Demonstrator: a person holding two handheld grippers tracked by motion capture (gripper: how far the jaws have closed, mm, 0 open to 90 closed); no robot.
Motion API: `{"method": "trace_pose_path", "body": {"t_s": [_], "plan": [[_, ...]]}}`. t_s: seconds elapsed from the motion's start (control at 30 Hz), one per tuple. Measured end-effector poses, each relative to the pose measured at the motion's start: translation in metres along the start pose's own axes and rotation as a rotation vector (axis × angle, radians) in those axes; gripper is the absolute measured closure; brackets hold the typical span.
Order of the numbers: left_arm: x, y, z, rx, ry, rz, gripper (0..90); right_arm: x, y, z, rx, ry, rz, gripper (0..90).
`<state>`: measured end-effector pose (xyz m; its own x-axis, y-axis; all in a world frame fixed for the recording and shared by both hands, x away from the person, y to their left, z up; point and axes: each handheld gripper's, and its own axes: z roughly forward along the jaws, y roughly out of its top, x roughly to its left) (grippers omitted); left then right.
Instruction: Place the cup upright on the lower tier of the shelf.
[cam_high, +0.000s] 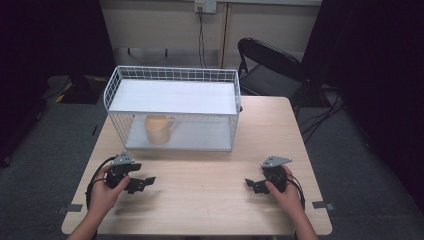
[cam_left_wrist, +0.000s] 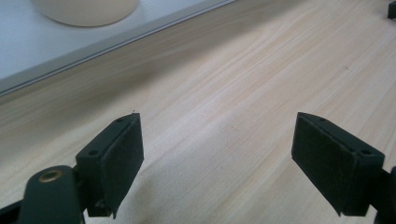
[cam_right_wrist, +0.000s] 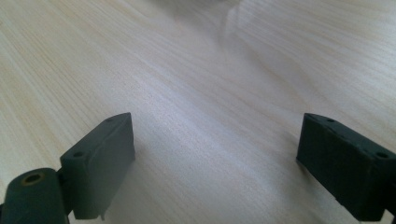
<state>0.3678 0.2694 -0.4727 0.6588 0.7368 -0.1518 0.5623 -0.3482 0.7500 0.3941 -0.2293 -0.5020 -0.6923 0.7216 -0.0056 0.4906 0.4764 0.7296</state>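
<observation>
Dark curtains close off both sides of the room, with grey carpet underfoot and a black folding chair (cam_high: 272, 62) standing past the far right corner of the wooden table (cam_high: 210, 200). At the table's far side sits a white wire rack (cam_high: 172, 107) with a flat white shelf on top and a white base board below. Inside it, on the lower level toward the left, stands a cream mug (cam_high: 159, 129), upright, its handle pointing right. In the left gripper view the mug's rounded bottom (cam_left_wrist: 84, 10) shows at the top edge, resting on the white base board (cam_left_wrist: 56, 46).

Near the front edge, a person's two hands each hold a tool low over the bare wood. The left gripper (cam_high: 141, 183) is at the near left, its black jaws pointing right and spread wide with nothing between them; its own camera shows only wood grain in the gap (cam_left_wrist: 217, 158). The right gripper (cam_high: 252, 184) is at the near right, jaws pointing left toward the other tool, likewise spread wide and empty (cam_right_wrist: 215, 163). The two tools are well apart from each other, and both are well short of the rack and the mug. A grey three-cornered plate tops each tool.
</observation>
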Motion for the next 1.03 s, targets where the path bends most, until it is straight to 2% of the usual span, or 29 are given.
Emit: {"method": "trace_pose_path", "body": {"t_s": [0.43, 0.73, 0.97, 1.03], "plan": [[0.003, -0.011, -0.001, 0.009, 0.016, 0.032, 16.9, 0.000, 0.000, 0.000, -0.001, 0.001, 0.000, 10.4], [0.000, -0.017, 0.003, 0.040, 0.030, 0.098, 17.0, 0.000, 0.000, 0.000, -0.001, 0.001, 0.000, 10.4], [0.000, -0.023, 0.008, 0.074, 0.045, 0.129, 17.1, 0.000, 0.000, 0.000, -0.001, 0.001, 0.001, 10.4], [-0.001, -0.024, 0.009, 0.081, 0.038, 0.134, 17.0, 0.000, 0.000, 0.000, -0.001, 0.001, 0.000, 10.4]]}}
